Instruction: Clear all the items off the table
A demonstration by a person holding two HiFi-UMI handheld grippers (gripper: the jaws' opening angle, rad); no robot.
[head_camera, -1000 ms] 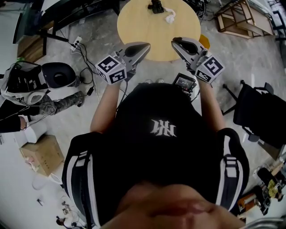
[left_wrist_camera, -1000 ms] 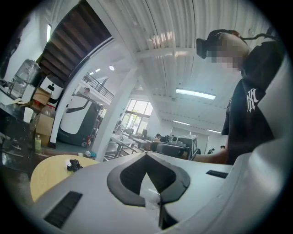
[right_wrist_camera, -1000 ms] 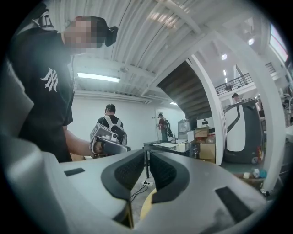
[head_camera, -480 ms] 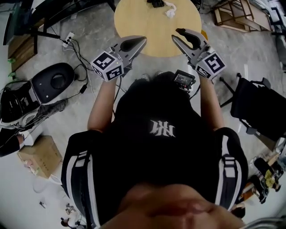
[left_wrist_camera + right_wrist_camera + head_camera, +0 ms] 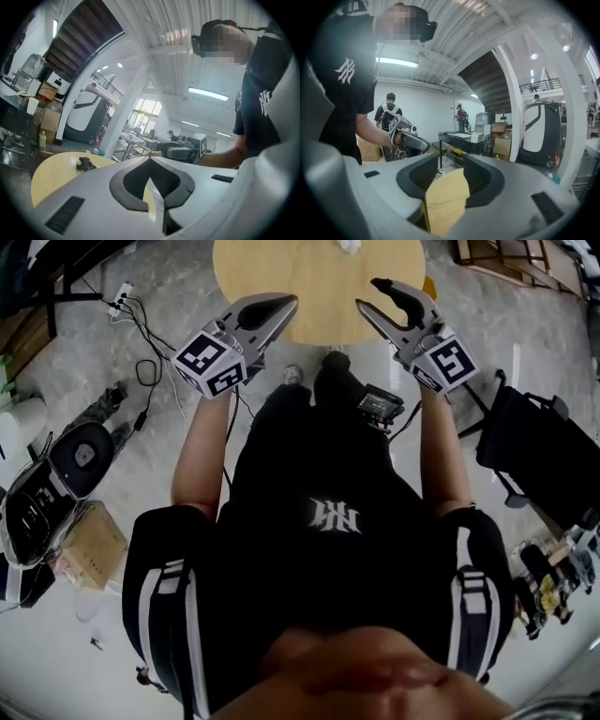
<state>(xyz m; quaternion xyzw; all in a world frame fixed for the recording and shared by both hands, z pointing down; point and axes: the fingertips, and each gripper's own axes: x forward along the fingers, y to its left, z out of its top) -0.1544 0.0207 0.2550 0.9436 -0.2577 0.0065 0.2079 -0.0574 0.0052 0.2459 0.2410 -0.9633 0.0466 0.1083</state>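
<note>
The round wooden table (image 5: 319,287) lies ahead of me at the top of the head view, with a white crumpled item (image 5: 349,245) at its far edge. A small black object (image 5: 86,163) sits on the tabletop (image 5: 51,173) in the left gripper view. My left gripper (image 5: 287,303) hovers over the table's near left rim, shut and empty. My right gripper (image 5: 370,294) hangs over the near right rim. Its jaws have just been opening, and only bare tabletop (image 5: 445,197) shows between them. Each gripper sees the other beside it.
A black chair (image 5: 534,465) stands to the right and a wooden frame (image 5: 506,254) at the far right. Cables and a power strip (image 5: 122,298) trail on the floor at left, near a cardboard box (image 5: 89,545) and an open case (image 5: 47,493).
Both grippers have moved forward over the table's near edge. The right gripper's jaws have spread apart. The black object has slipped out of the top of the head view.
</note>
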